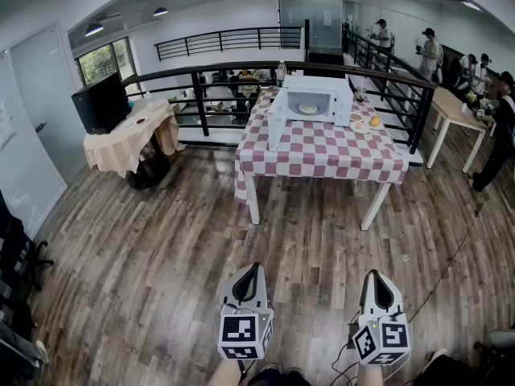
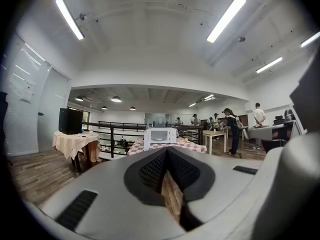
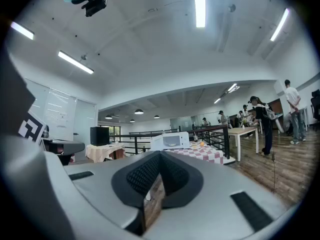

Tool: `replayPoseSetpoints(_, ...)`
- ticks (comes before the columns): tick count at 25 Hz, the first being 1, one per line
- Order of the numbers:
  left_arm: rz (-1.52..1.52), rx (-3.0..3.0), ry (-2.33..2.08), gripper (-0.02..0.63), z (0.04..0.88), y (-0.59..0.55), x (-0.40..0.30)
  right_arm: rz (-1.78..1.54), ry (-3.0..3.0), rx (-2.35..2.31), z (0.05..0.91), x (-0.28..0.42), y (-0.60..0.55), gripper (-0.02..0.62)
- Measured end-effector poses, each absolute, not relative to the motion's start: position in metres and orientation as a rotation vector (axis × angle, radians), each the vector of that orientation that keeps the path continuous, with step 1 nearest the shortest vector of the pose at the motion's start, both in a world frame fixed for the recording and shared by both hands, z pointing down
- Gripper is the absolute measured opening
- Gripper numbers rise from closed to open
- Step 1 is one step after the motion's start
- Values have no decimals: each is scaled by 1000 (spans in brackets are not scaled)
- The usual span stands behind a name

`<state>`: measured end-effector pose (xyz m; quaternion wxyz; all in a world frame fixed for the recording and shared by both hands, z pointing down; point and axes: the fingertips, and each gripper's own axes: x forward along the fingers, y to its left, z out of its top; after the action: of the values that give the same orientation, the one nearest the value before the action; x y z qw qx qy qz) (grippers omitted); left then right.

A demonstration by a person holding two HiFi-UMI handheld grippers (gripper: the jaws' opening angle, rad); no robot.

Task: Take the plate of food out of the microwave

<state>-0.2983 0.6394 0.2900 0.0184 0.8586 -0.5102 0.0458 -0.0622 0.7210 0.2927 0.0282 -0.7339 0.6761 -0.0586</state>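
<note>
A white microwave (image 1: 316,100) stands far ahead on a red-and-white checked table (image 1: 322,153). Its door (image 1: 276,119) hangs open to the left, and a plate of food (image 1: 308,108) lies inside. My left gripper (image 1: 256,268) and right gripper (image 1: 376,276) are low in the head view, over the wooden floor and well short of the table. Both are shut, with nothing held. The microwave (image 2: 161,135) shows small beyond the shut left gripper (image 2: 167,151) in the left gripper view. It also appears as a small microwave (image 3: 171,140) past the shut right gripper (image 3: 160,156).
A small plate with an orange item (image 1: 374,122) sits on the table right of the microwave. A cloth-covered side table (image 1: 129,139) with a black screen (image 1: 100,103) stands at left. A black railing (image 1: 201,79) runs behind. People (image 1: 499,127) and a wooden table (image 1: 455,111) are at right.
</note>
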Motion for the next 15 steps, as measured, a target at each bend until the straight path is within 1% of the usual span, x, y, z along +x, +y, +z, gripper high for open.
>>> replayPoseSetpoints(15,148,2659,-1602,14,295,625,-268,-198,2135,-2227,302,-34,701,-9)
